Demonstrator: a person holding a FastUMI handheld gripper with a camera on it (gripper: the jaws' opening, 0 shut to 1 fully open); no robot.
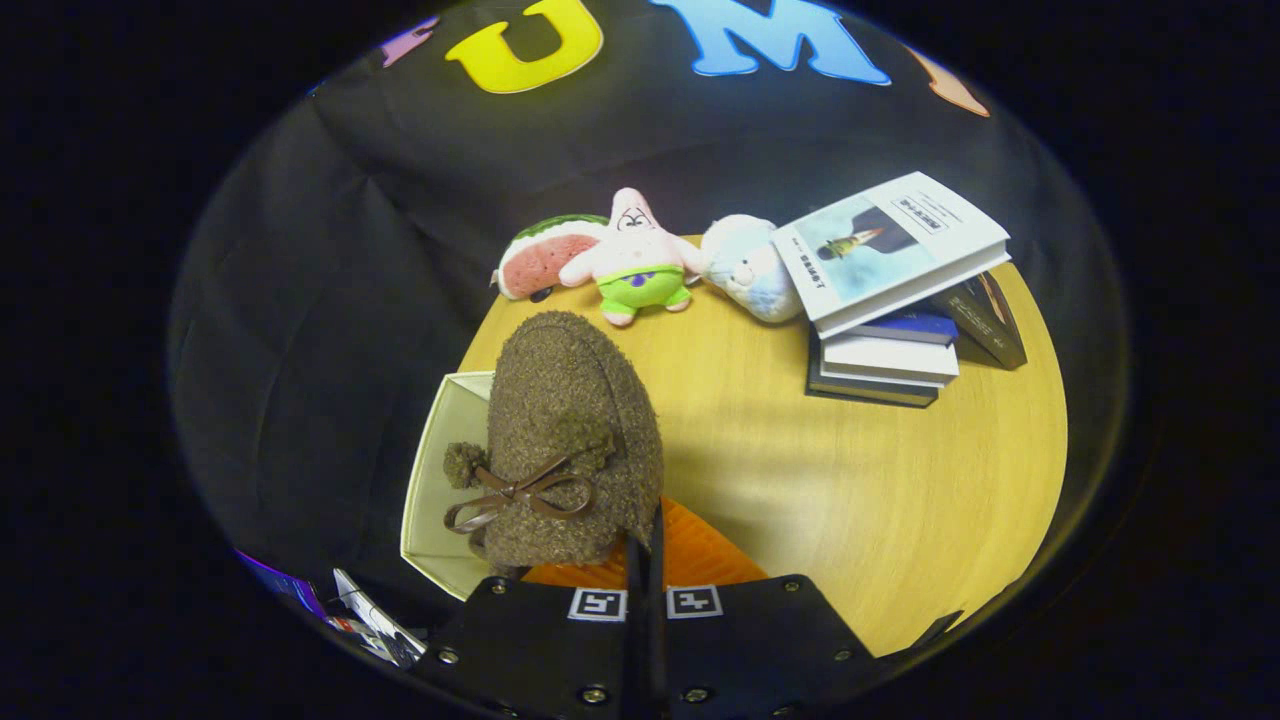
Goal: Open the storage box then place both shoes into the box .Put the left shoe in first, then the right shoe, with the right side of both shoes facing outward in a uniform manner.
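The gripper [645, 560] has its fingers pressed close together, pinching the heel rim of the brown fuzzy shoe [570, 440]. The shoe hangs over the open storage box [440, 470] on the table [850, 480]. It looks light and soft, so the rim seems a good hold.

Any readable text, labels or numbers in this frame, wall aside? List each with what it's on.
Top book cover: printed lines, too small to read.
Spines of the stacked books beneath: blurred, unreadable.
Square markers on the gripper, whose fingers are shut on the brown shoe: coded patterns, no words.
So nothing legible.
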